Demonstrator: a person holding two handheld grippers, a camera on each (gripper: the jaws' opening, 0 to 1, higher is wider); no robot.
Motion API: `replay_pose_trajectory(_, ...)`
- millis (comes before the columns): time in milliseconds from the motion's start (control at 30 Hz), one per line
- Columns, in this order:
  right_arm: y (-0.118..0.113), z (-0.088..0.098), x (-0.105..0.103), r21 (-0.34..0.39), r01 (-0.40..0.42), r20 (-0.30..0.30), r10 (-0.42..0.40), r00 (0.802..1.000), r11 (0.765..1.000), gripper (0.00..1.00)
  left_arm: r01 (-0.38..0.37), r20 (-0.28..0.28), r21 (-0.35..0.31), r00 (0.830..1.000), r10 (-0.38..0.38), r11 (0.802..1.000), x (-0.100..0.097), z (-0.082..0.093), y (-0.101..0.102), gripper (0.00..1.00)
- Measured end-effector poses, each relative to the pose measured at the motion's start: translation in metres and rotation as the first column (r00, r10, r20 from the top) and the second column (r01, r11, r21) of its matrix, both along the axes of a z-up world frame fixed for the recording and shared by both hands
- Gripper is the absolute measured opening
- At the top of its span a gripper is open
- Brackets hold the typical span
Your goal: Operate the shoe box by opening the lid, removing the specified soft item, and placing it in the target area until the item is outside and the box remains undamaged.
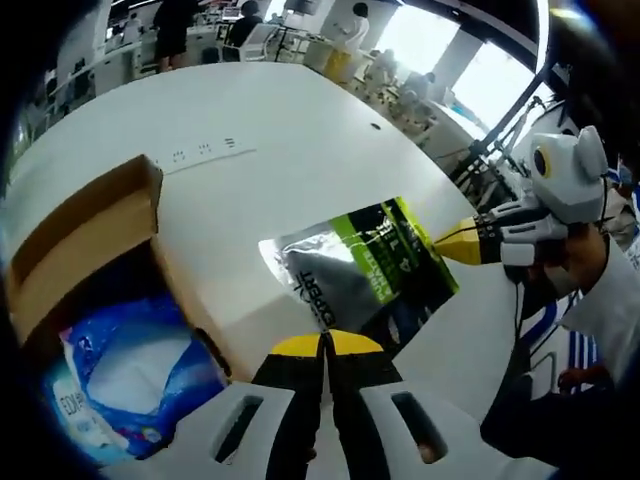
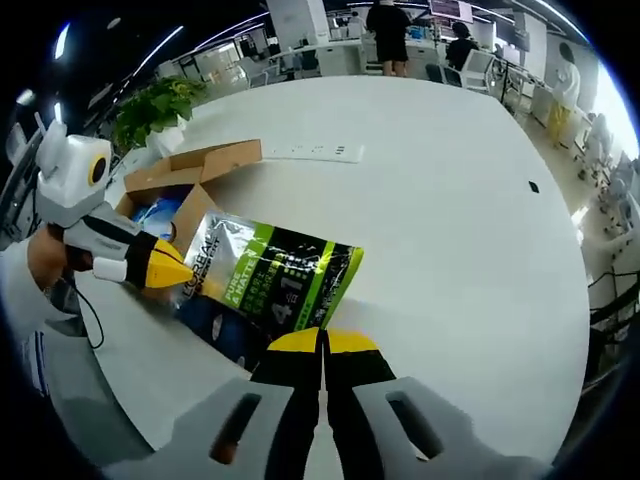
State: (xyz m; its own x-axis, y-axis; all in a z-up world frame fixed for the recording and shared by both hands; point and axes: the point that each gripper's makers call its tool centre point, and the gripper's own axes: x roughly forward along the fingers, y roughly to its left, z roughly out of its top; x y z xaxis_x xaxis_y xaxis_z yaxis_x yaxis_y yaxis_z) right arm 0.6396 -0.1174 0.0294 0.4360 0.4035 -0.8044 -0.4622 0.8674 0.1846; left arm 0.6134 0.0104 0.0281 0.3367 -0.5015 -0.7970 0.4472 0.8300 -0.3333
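Observation:
A green, silver and black foil pouch (image 1: 368,262) hangs just above the white table, outside the box, with a dark shadow under it. My left gripper (image 1: 325,343) is shut on its near edge. My right gripper (image 1: 452,245) comes in from the right, pinching the pouch's far end. In the right gripper view the pouch (image 2: 270,278) stretches between my right gripper (image 2: 322,342), shut on its near edge, and my left gripper (image 2: 172,271) at its left end. The open cardboard shoe box (image 1: 85,235) sits at left, a blue-and-white plastic bag (image 1: 130,372) inside it.
The box (image 2: 205,162) stands near the round white table's edge (image 2: 470,200), and a potted plant (image 2: 155,105) is behind it. A flat white power strip (image 2: 310,151) lies beyond the box. A person's hand and sleeve (image 1: 590,270) hold the right gripper. Desks and people are far off.

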Motion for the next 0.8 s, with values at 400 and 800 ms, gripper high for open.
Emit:
replay_pose_trajectory(400,0.003,-0.027,-0.002,-0.017,-0.023,-0.04,0.022,0.999,1.0,0.0,0.068,-0.072,0.15,0.996,-0.058,0.986,-0.002,-0.03,-0.002,0.0)
replay_pose_trajectory(800,0.005,-0.046,-0.008,-0.057,-0.05,-0.068,0.046,0.997,0.997,0.0,0.113,-0.115,0.251,0.99,-0.086,0.961,-0.003,-0.051,-0.002,0.0)
